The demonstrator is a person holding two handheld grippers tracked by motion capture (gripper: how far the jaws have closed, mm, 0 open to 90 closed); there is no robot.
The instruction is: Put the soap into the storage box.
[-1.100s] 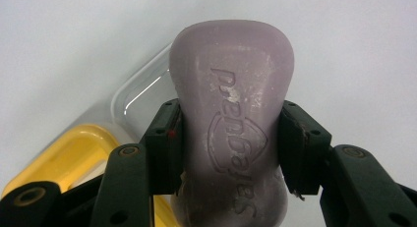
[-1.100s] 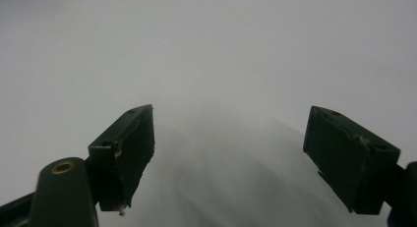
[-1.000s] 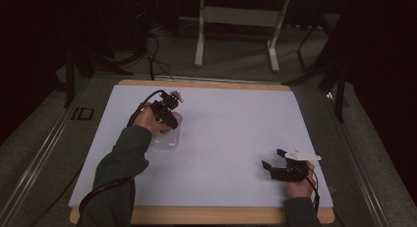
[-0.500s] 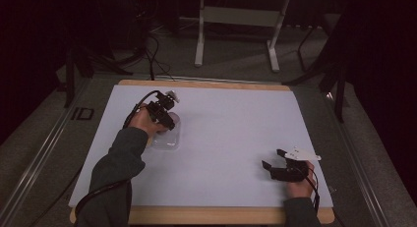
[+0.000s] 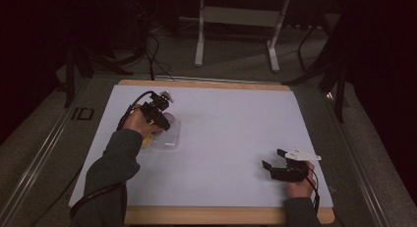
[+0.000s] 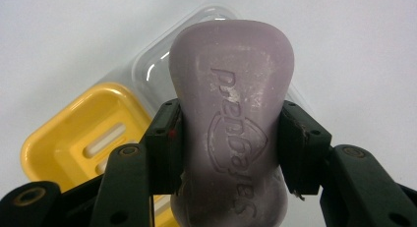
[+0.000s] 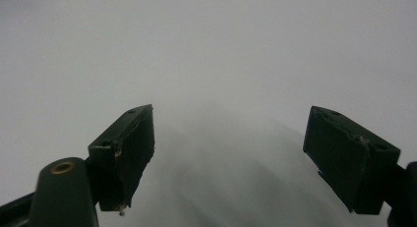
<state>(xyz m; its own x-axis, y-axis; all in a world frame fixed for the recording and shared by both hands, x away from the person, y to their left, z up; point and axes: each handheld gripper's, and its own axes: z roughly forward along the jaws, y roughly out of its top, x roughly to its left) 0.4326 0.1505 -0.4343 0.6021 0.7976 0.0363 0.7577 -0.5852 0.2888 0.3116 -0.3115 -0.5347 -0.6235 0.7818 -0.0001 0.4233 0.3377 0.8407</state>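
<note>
The pale purple, waisted soap bar with an embossed logo (image 6: 231,124) is clamped at its narrow middle between the two black jaws of the left gripper (image 6: 228,138), held above the white table sheet (image 5: 231,138). Below it, at about 10 o'clock from the bar in the left gripper view, lies a yellow plastic soap dish with slotted floor (image 6: 83,138), and touching that at 12 o'clock a clear plastic lid (image 6: 162,55). In the high view the left gripper (image 5: 164,123) sits at the sheet's 9 o'clock side, over the clear lid. The right gripper (image 5: 272,158), well apart at 4 o'clock, rests with jaws spread wide, nothing between them.
</note>
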